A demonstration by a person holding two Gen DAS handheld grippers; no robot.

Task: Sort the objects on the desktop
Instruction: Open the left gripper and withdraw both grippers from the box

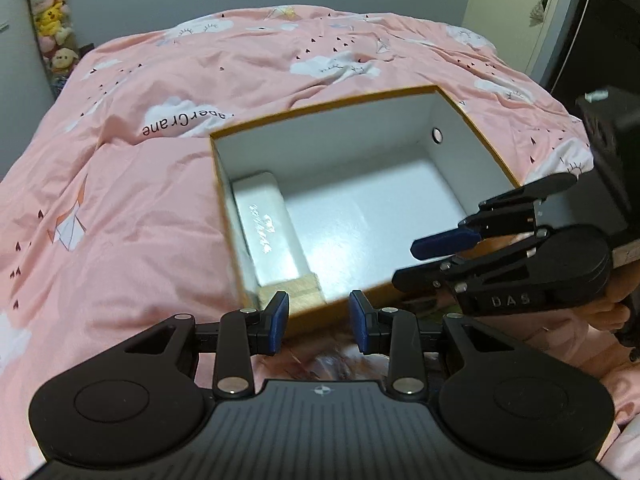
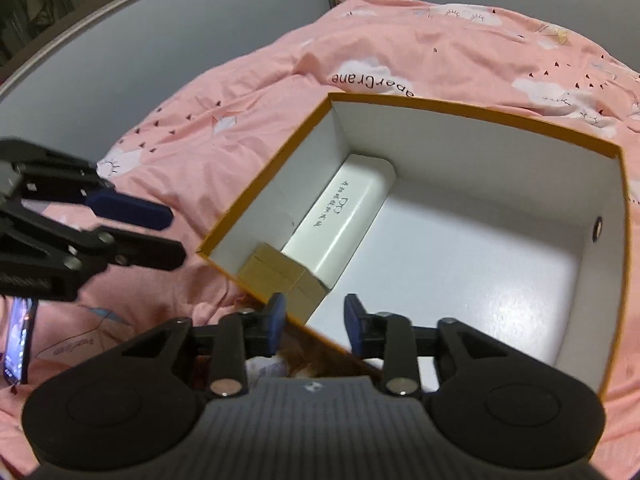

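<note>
An open orange box with white inside (image 1: pixel 472 118) (image 2: pixel 472 110) lies on the pink bedspread. A long white carton (image 1: pixel 268 232) (image 2: pixel 344 216) lies along its left wall, with a small tan cardboard box (image 1: pixel 292 294) (image 2: pixel 280 276) at the near end. My left gripper (image 1: pixel 319 320) is open and empty, just before the box's near rim. My right gripper (image 2: pixel 315 320) is open and empty over the near rim; it also shows in the left wrist view (image 1: pixel 436 260). The left gripper shows in the right wrist view (image 2: pixel 168 236).
The pink bedspread (image 1: pixel 140 200) (image 2: pixel 248 92) surrounds the box. A phone with a lit screen (image 2: pixel 18 340) lies at the left. Blurred reddish items (image 2: pixel 316 364) lie under the grippers. Plush toys (image 1: pixel 52 20) stand at the far left, a door (image 1: pixel 520 12) at the far right.
</note>
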